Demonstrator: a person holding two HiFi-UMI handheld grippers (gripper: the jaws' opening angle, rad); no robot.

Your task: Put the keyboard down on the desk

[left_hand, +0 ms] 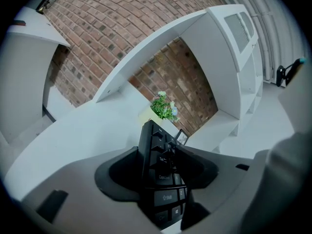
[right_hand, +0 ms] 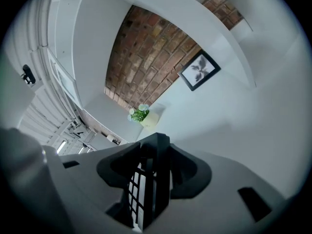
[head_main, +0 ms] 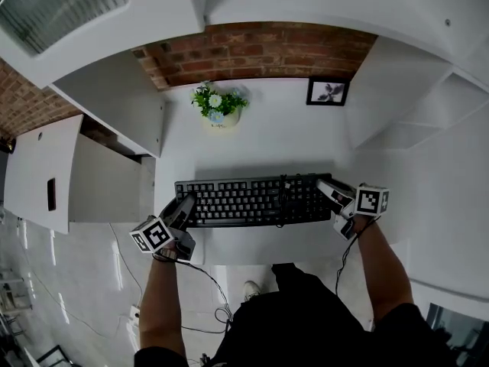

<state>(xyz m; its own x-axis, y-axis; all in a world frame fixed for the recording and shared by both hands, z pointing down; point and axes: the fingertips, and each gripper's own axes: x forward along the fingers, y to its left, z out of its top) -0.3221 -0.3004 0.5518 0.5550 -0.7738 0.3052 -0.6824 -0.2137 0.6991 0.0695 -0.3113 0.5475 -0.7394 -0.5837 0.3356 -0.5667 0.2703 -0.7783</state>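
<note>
Reaching: two forearms (head_main: 162,297) stretch forward from the bottom of the head view, one to each end of the keyboard (head_main: 252,199); a thin dark cable (head_main: 208,281) loops below the left wrist, over the pale floor (head_main: 69,281)
Left end: left hand-held gripper (head_main: 182,207) clamped on the keyboard's left short edge; in the left gripper view the jaws press on either face of the black body beside the Caps Lock and Shift keys; marker cube on the person's side
Right end: right hand-held gripper (head_main: 330,191) clamped on the right short edge; in the right gripper view the keyboard stands edge-on between the jaws, held tight; marker cube out to the right
Keyboard: black, full-size, keys up; lying long-ways left to right over the near part of the desk (head_main: 267,140); a soft shadow runs along its far edge; cannot tell whether it touches the surface
Desk: white, set in a recess between white shelves (head_main: 428,121); bare between the keyboard and the back
Back, centre: potted plant (head_main: 218,104) with green leaves and pale flowers in a light pot, well apart from the keyboard
Back, right: small dark framed picture (head_main: 328,92) standing against the wall
Wall: red brick wall (head_main: 260,52) behind both
</note>
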